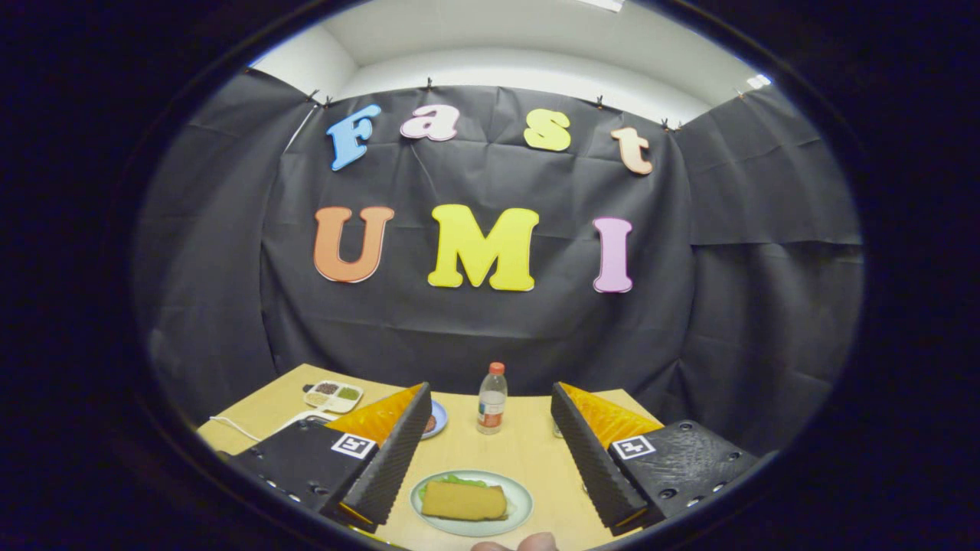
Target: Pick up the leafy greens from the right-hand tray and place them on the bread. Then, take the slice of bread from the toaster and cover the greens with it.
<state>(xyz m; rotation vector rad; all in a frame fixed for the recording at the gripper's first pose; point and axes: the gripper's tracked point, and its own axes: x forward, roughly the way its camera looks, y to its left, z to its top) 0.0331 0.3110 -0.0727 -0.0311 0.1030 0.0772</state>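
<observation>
The jaws of the gripper (490,459) stand spread wide and hold nothing, lifted above the table (528,448), which suggests they have no further hold to make. Between them, on the near side, the plate (522,501) carries a slice of bread (464,500) laid flat over the leafy greens (459,480), whose green edge peeks out at its far side, so the sandwich looks already covered. A bottle (492,399) stands farther off, well apart.
</observation>
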